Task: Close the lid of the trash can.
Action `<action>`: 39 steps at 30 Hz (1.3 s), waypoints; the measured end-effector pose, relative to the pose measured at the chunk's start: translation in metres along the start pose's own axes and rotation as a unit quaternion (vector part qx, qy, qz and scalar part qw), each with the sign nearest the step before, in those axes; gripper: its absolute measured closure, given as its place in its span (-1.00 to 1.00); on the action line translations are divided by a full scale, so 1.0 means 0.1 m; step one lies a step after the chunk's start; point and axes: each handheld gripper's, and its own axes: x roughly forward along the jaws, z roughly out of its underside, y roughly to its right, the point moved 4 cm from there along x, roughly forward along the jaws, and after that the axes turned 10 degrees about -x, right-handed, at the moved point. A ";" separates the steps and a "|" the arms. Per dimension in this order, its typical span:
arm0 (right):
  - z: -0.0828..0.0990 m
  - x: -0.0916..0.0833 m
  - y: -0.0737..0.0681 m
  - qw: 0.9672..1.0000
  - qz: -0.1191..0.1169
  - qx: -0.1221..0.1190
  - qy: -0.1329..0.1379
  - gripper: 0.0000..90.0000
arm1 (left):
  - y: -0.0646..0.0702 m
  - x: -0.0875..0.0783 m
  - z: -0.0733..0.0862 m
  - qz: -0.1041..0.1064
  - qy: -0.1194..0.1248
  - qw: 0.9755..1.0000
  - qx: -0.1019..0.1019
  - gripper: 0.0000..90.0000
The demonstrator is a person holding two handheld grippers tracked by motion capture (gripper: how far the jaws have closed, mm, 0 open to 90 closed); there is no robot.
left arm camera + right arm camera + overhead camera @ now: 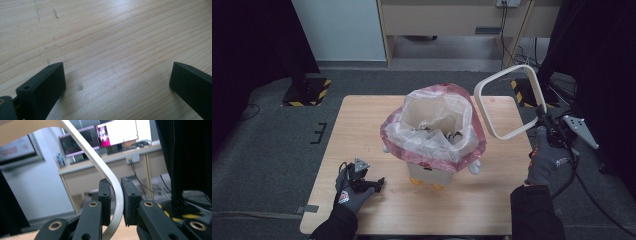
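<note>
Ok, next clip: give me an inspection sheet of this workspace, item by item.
Surface: light wooden table, faint marks in the grain, bare around the bin.
Job's things: small white bin with feet, lined with a pink bag folded over its edge, stands mid-table; white ring frame is lifted off, up at the right.
Clutter: some small dark items inside the bag, too small to tell.
Grippers: right gripper clamps the ring's band; left gripper rests open on the table, nothing between its jaws.
Cables: black cable trails from the right gripper; cords hang under the desk behind.
Surroundings: grey carpet, hazard-striped bases, monitors on the desk.
</note>
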 end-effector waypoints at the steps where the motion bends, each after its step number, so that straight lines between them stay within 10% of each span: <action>1: -0.03 0.00 0.00 1.000 -0.003 0.004 0.004 0.76 | 0.00 0.00 0.00 0.000 0.000 1.000 0.000 -1.00; 23: -0.68 -0.12 -0.34 0.990 -0.137 0.003 0.036 0.77 | -0.05 -0.05 0.01 0.005 0.009 1.000 0.004 -0.85; 30: -0.79 -0.12 -0.62 0.981 -0.189 -0.026 0.013 0.78 | -0.07 -0.10 0.01 0.010 0.006 1.000 -0.003 -0.60; 39: -0.85 -0.12 -0.97 0.963 -0.268 -0.030 -0.024 0.78 | -0.10 -0.24 -0.09 0.011 0.066 0.997 -0.028 -0.51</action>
